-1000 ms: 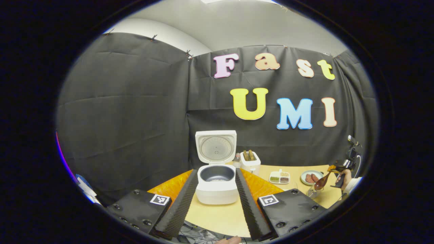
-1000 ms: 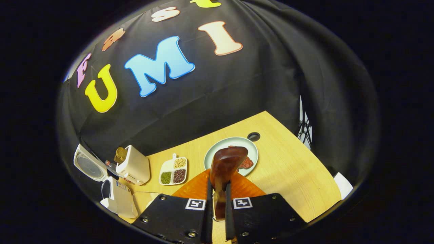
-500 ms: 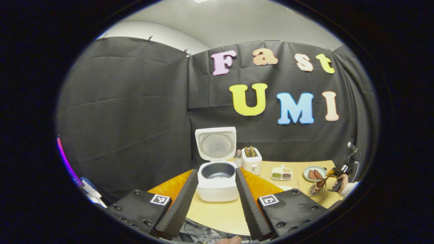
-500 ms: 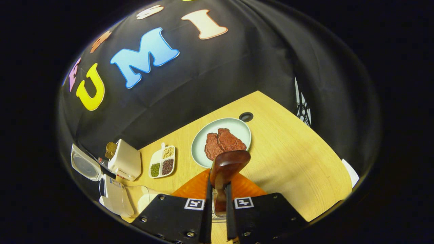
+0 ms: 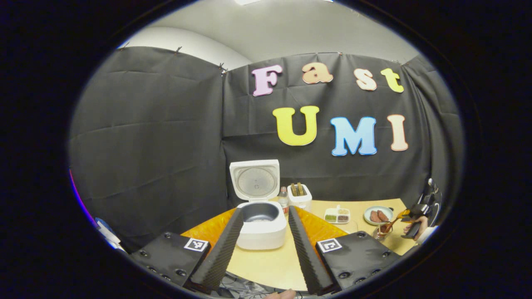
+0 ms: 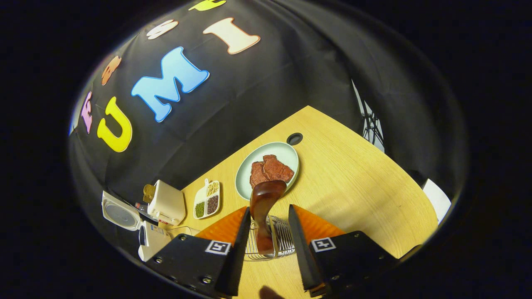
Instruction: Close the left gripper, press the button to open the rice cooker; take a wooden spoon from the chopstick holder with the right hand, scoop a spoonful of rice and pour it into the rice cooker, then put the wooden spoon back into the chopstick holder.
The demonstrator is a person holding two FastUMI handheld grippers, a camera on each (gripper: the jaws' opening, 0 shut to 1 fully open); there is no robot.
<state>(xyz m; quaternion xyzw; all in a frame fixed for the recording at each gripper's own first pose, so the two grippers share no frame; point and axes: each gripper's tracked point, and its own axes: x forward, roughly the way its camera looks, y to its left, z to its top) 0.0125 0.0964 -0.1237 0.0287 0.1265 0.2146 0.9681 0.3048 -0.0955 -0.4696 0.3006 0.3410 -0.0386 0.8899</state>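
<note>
While the rice cooker [image 5: 261, 216] is sitting lid-up with rice showing in its pot, the left gripper [image 5: 262, 249] is hovering spread wide before it. In the right gripper view, the right gripper [image 6: 269, 245] is standing spread, the wooden spoon [image 6: 264, 207] resting handle-down in the wire chopstick holder [image 6: 277, 243], apparently untouched by either finger. All steps are looking done.

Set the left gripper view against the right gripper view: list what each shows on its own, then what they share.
Left gripper view: the cooker's inner pot and a hand far right. Right gripper view: the wire chopstick holder up close, the wooden spoon standing in it between open jaws, and the table's cable hole. Shared: open rice cooker, toaster, divided dish, plate of meat.
</note>
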